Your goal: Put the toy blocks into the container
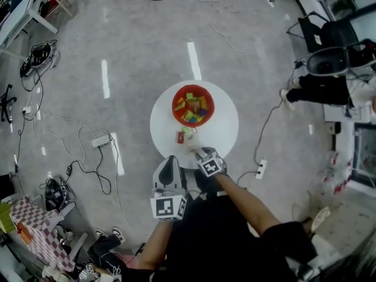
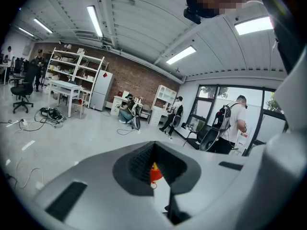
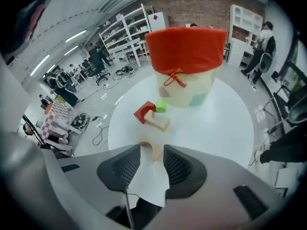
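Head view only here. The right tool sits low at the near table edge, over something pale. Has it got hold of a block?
Observer: No. The right tool has its jaws apart. A pale wooden arch block lies on the table at the tips, not pinched.
Operator: And the left tool?
Observer: The left tool has its jaws together, with nothing in them.
Operator: The loose red piece ahead, what shape?
Observer: The red block is an arch too.
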